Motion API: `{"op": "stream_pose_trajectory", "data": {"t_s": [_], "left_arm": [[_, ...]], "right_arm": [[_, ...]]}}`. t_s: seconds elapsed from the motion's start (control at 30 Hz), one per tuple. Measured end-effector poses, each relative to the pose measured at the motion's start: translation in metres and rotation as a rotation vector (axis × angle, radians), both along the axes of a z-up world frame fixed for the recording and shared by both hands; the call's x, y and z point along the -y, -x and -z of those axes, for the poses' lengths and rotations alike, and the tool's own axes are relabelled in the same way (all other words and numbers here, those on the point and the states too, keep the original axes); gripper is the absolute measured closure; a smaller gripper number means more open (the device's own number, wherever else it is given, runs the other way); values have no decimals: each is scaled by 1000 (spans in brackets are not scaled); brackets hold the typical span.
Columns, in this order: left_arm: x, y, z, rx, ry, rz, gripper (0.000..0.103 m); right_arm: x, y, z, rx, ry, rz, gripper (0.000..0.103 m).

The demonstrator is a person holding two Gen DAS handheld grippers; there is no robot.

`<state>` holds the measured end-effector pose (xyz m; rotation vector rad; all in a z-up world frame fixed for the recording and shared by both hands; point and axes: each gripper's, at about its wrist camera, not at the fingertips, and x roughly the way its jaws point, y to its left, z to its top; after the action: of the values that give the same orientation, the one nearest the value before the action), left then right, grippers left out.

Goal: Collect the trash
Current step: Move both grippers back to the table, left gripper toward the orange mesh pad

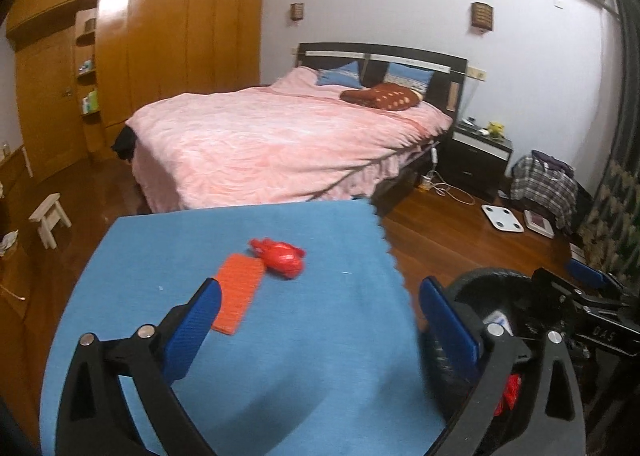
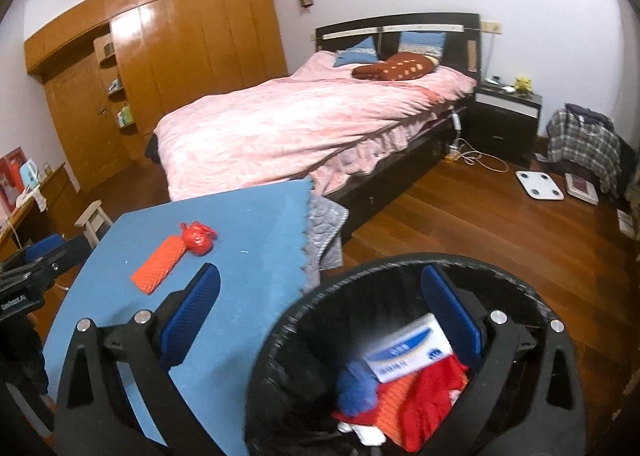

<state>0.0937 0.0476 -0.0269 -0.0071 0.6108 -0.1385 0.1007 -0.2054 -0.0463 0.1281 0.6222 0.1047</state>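
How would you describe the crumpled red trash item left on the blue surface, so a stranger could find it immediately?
Start at the blue cloth-covered table in front of the pink bed. Only two things lie on it, touching each other near its middle. Beside the flat orange rectangular piece sits the crumpled red bag, a shiny, knotted, lumpy ball rather than a flat strip.

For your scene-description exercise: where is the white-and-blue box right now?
In the right wrist view, the white-and-blue box lies inside the black trash bin, atop red and orange trash, beside the blue-covered table.
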Motion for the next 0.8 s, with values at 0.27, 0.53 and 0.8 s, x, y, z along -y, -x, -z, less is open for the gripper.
{"op": "stream_pose_trajectory", "data": {"t_s": [0.27,0.53,0.8], "left_arm": [[-55,-38,34,-16,-10,-105,6],[-93,-72,80,-72,-19,-149,9],[-98,-105,127,-162,-47,-123,16]], "right_arm": [[-54,-51,17,2,18,-59,5],[-98,-97,38,-9,26,-93,5],[-117,-128,64,-58,54,-95,5]]}}
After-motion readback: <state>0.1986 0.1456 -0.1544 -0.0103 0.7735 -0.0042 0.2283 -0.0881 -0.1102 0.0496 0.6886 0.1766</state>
